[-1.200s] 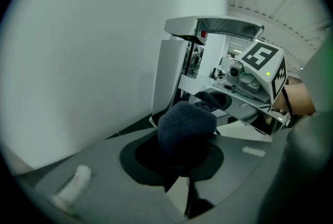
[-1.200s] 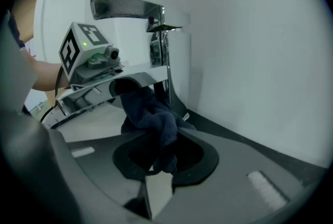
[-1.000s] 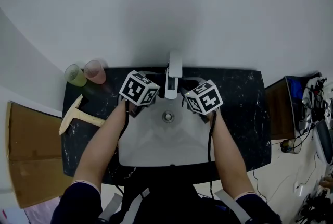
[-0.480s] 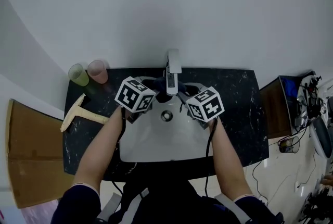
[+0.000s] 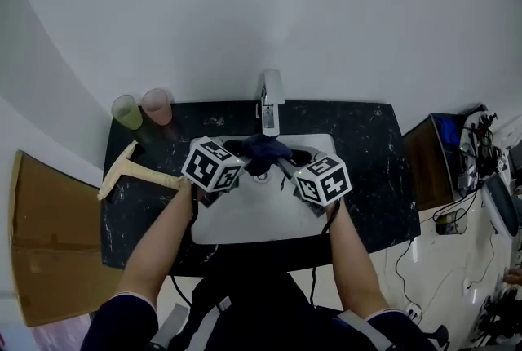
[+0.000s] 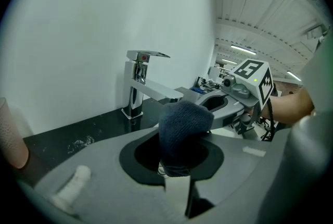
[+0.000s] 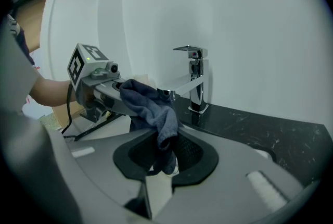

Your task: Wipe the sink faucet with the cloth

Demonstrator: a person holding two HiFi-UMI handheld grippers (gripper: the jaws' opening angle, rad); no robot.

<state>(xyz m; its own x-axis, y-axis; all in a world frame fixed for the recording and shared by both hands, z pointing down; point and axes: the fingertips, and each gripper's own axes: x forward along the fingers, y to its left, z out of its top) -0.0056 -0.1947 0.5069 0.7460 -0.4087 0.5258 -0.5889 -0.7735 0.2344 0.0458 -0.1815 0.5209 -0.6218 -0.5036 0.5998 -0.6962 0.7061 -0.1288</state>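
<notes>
Fingers, left gripper (image 6: 177,176): pinched on one end of the dark blue cloth (image 5: 263,150).
Cloth: bunched and strung between both grippers above the white sink (image 5: 245,223), just in front of the faucet (image 5: 271,101); whether it touches the spout is hard to tell.
Faucet: chrome, upright at the basin's back edge.
Fingers, right gripper (image 7: 161,168): clamped on the cloth's other end.

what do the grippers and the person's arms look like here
The left gripper and right gripper have grey bodies. Each carries a white cube printed with black square markers. A black cable trails back from each along the forearm. The person wears dark navy sleeves that leave the forearms bare.
</notes>
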